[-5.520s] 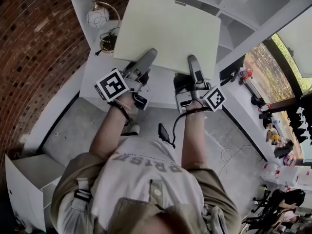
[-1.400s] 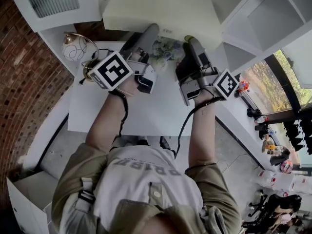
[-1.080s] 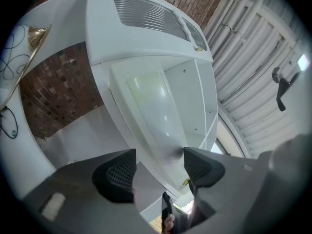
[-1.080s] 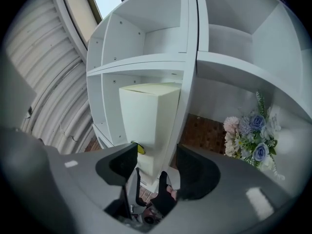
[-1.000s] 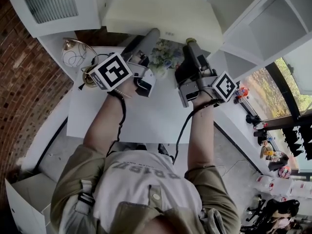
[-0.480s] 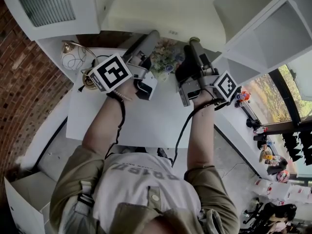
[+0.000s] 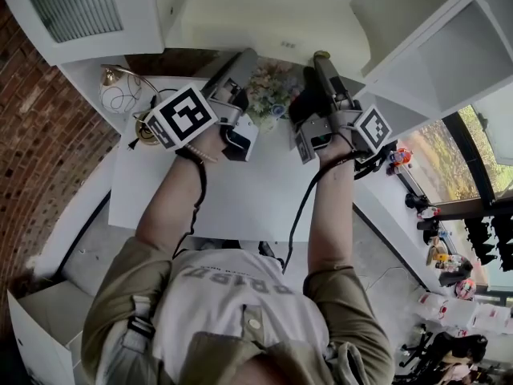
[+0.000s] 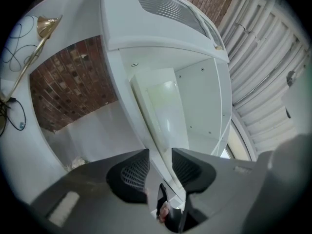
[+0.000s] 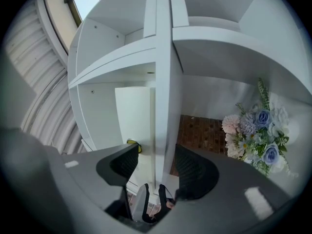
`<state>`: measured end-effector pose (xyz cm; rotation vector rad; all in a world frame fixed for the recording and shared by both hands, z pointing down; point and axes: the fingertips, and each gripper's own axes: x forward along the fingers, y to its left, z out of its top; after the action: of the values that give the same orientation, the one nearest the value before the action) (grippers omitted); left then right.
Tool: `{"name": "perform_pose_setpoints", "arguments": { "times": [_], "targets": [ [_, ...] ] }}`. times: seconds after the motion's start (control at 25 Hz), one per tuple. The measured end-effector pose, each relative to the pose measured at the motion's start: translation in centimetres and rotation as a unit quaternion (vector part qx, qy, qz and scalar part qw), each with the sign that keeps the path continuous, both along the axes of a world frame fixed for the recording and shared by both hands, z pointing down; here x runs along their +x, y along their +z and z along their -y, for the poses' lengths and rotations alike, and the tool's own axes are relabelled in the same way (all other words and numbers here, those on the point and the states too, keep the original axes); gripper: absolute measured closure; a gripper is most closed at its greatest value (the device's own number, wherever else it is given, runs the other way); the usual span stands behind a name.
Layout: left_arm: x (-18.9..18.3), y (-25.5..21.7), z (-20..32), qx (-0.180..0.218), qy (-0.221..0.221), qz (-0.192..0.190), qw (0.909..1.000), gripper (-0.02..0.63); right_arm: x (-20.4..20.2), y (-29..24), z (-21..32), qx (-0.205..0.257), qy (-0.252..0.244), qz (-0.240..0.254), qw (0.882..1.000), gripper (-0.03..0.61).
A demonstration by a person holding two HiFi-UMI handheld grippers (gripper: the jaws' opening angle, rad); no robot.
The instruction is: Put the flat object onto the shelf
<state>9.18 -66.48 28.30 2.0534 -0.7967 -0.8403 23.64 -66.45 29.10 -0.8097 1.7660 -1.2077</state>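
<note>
In a compartment of the shelf (image 7: pixel 405 22), above the back of the table (image 7: pixel 232 203): flat board (image 7: pixel 272 18). On the table under the board's near edge, flower bouquet (image 7: pixel 271 88). Left of the bouquet, also on the table, globe lamp (image 7: pixel 120 96). At the table's left and behind it, brick wall (image 7: pixel 40 143).

The flat object (image 7: pixel 272 18) runs off the top of the head view, so we can't tell how far into the shelf (image 7: pixel 393 14) it reaches. 1 small yellow thing (image 9: pixel 133 144) sits mostly behind a jaw of the right gripper (image 9: pixel 152 161), no clue what it is. The lamp (image 8: pixel 48 24) gets clipped by the left gripper view's rim, and the floor clutter (image 7: pixel 439 251) on the right is too tiny to name.
</note>
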Motion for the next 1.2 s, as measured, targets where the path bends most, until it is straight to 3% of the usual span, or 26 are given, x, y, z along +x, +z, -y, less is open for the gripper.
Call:
{"name": "perform_pose_setpoints", "arguments": {
  "times": [0.36, 0.6, 0.72, 0.84, 0.96, 1.08, 1.2],
  "targets": [
    [0.1, -0.1, -0.2, 0.006, 0.003, 0.008, 0.9999, 0.456, 0.2, -0.1, -0.2, 0.011, 0.013, -0.008, 1.0, 0.334],
    [-0.9, 0.3, -0.7, 0.01, -0.005, 0.014, 0.9998, 0.456, 0.7, 0.2, -1.7, 0.046, 0.054, -0.093, 0.993, 0.336],
    [-1.5, 0.7, -1.7, 0.027, -0.009, 0.041, 0.9987, 0.456, 0.3, 0.6, -3.1, 0.068, 0.067, -0.154, 0.983, 0.339],
    [-2.0, 1.5, -3.2, 0.055, -0.016, 0.104, 0.9929, 0.456, -0.4, 1.1, -5.0, 0.094, 0.086, -0.231, 0.965, 0.402],
    [-3.1, 3.0, -5.0, 0.082, -0.035, 0.185, 0.9786, 0.456, -1.1, 2.4, -7.3, 0.095, 0.11, -0.309, 0.94, 0.425],
    [-3.9, 4.5, -7.2, 0.112, -0.049, 0.266, 0.9563, 0.483, -1.2, 3.9, -9.8, 0.091, 0.148, -0.383, 0.907, 0.473],
    [-4.5, 6.0, -9.3, 0.138, -0.066, 0.345, 0.9258, 0.514, -1.7, 5.2, -12.3, 0.09, 0.18, -0.455, 0.868, 0.537]
  ]
}}
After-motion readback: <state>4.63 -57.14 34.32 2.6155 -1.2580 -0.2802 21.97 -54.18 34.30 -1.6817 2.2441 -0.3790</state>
